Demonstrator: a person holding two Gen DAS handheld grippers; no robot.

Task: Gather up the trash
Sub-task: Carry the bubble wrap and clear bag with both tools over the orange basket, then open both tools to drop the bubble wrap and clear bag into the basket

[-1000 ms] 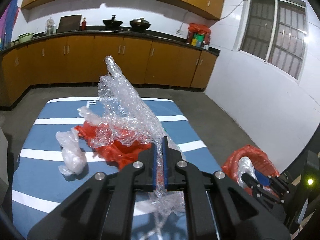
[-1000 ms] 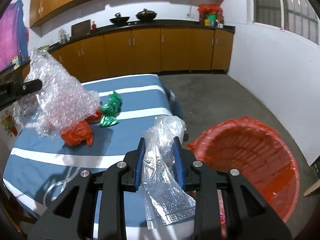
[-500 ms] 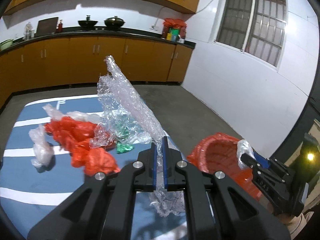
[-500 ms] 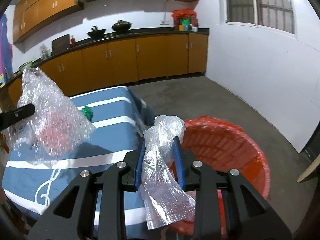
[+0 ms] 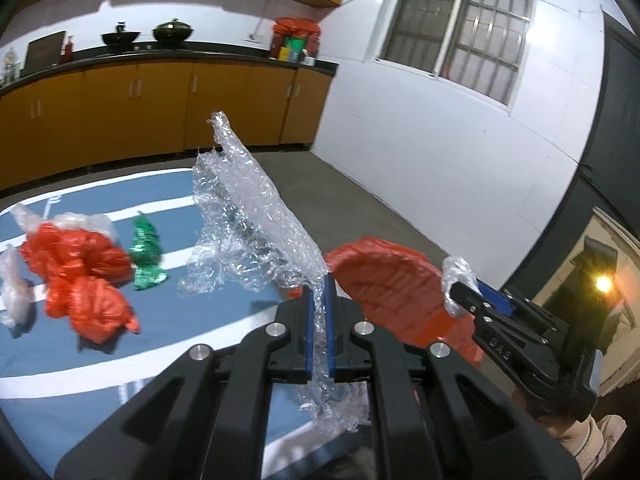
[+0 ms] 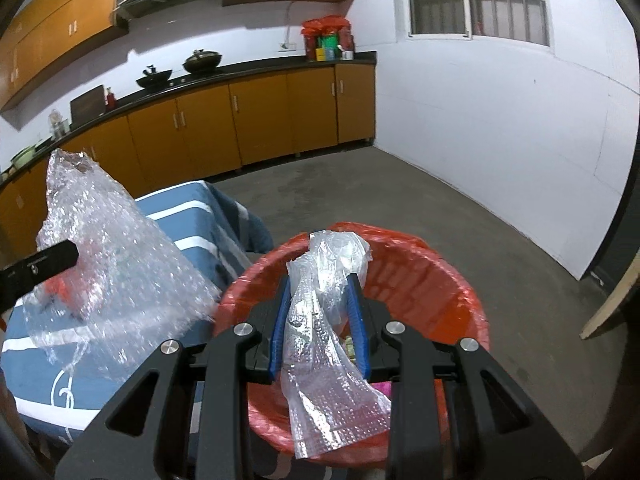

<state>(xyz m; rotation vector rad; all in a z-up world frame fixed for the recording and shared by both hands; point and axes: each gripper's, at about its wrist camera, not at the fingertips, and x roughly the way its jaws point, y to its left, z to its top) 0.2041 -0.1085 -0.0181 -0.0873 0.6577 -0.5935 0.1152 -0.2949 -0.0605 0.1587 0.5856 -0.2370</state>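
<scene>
Your left tongs [image 5: 319, 322] are clenched on a long sheet of bubble wrap [image 5: 248, 216], which rises from the blue pads toward 11 o'clock in the left wrist view while a short crumpled tail hangs below them at 6 o'clock. In the right wrist view this same sheet [image 6: 116, 264] fills the 9 o'clock side, hanging in the air over the striped bench [image 6: 192, 220].

Your right tongs [image 6: 320, 316] are grasping a smaller clear plastic bag [image 6: 324, 320]; the jaws stand partly apart with the bag bunched between the blue pads, its top puffing out at 12 o'clock and its tail drooping toward 6 o'clock. These tongs sit directly over the red-lined trash bin [image 6: 440, 280], whose rim rings them from 9 to 3 o'clock. In the left wrist view the right tongs [image 5: 460, 292] appear at 3 o'clock, with the bin [image 5: 384, 280] between the two tools.

On the bench [image 5: 100, 364], at 9 o'clock in the left wrist view, lie crumpled red plastic bags [image 5: 76, 276], with a green foil wrapper [image 5: 146, 256] just beside them on the right and a clear plastic scrap [image 5: 14, 292] at the far left edge.

Beyond the bench, orange cabinets [image 5: 160, 108] run under a dark counter carrying two woks [image 5: 146, 32].
</scene>
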